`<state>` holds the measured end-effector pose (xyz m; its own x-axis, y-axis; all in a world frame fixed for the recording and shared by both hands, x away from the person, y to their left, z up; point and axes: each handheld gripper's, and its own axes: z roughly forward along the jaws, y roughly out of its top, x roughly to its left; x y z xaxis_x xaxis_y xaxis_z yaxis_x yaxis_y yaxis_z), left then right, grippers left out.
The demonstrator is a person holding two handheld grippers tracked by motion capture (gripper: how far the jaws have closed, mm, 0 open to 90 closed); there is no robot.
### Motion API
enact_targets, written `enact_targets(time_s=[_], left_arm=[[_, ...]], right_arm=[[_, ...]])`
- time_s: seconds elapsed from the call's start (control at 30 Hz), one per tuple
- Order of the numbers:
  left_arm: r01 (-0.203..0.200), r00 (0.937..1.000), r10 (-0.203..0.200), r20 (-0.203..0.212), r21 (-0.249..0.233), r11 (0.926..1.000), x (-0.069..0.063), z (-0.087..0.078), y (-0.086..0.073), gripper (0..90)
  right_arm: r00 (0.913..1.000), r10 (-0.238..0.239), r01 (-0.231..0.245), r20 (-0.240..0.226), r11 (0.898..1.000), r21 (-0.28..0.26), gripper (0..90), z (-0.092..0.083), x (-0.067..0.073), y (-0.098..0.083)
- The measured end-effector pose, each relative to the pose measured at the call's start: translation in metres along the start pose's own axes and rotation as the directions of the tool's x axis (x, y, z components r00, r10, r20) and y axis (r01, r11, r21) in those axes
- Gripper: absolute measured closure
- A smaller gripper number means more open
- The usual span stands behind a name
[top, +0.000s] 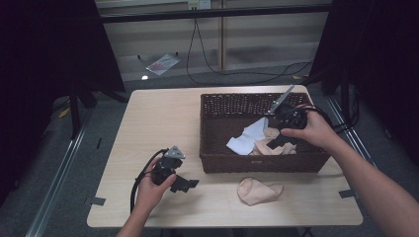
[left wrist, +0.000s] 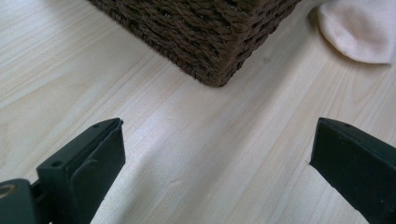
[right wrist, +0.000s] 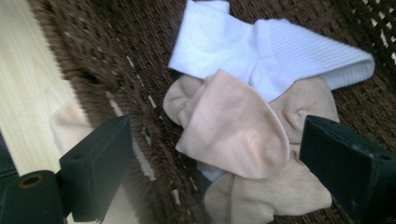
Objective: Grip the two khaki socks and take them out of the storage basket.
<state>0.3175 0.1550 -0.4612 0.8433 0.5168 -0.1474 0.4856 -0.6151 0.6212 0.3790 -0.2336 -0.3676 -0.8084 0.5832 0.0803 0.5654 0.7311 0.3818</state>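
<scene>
Wooden table [top: 148, 128] | left tool [top: 190, 185] gaping, empty | right tool [top: 276, 140] gaping over basket [top: 217, 163] socks [right wrist: 233, 126]

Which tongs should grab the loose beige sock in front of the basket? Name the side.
Left. The left tongs rest open on the table near the beige sock, which shows in their view; the right tongs hang open inside the basket.

The left gripper [left wrist: 217, 163] hangs just above the pale wooden bench [left wrist: 201, 140], its two black fingers [left wrist: 88, 163] spread wide at the lower corners of the frame. A brown wicker basket's [left wrist: 201, 32] corner fills the upper middle; a beige sock [left wrist: 357, 30] lies at the upper right.
</scene>
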Motion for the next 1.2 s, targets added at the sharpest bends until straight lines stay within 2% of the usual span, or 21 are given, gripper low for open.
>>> enact_targets(time_s=[0.1,0.17,0.23,0.4,0.77,0.93,1.03,1.07,1.2], left_arm=[[0.006,1.0,-0.006,0.002,-0.007,1.0,0.0,0.0,0.0,2.7],[0.015,0.9999,-0.015,0.002,-0.014,0.9998,0.0,0.0,0.0,2.7],[0.015,0.9999,-0.015,0.0,-0.012,0.9998,0.0,0.0,0.0,2.7],[0.015,0.9999,-0.015,-0.003,-0.011,0.9998,0.0,0.0,0.0,2.7],[0.01,0.9999,-0.01,0.0,-0.003,0.9999,0.0,0.001,0.0,2.7],[-0.007,1.0,0.007,0.002,0.009,0.9999,0.002,0.001,0.0,2.7],[0.003,1.0,-0.003,-0.004,0.007,1.0,0.001,0.002,0.001,2.7],[0.016,0.9999,-0.017,-0.005,-0.003,0.9999,0.001,0.003,0.0,2.7],[0.014,0.9999,-0.014,-0.002,0.003,0.9999,0.001,0.003,0.0,2.7]], right_arm=[[1.0,0.007,-0.007,0.003,1.0,0.01,10.6,0.006,-0.004,0.0],[0.9991,0.04,-0.04,0.014,0.999,0.018,10.5,0.013,-0.009,-0.001],[0.9988,0.048,-0.048,0.007,0.999,0.013,11.8,0.018,-0.011,-0.002],[0.9986,0.049,-0.05,0.017,0.998,0.028,11.4,0.031,-0.011,-0.001],[0.998,0.056,-0.056,0.032,0.998,0.002,11.3,0.045,-0.013,-0.003],[0.9981,0.056,-0.056,0.026,0.998,0.0,11.6,0.049,-0.013,-0.005],[0.9985,0.052,-0.052,0.015,0.999,-0.006,11.7,0.052,-0.015,-0.004],[0.9983,0.057,-0.056,0.015,0.998,-0.005,11.7,0.053,-0.015,-0.004],[0.9989,0.047,-0.047,0.006,0.999,0.001,12.0,0.058,-0.016,-0.004]])
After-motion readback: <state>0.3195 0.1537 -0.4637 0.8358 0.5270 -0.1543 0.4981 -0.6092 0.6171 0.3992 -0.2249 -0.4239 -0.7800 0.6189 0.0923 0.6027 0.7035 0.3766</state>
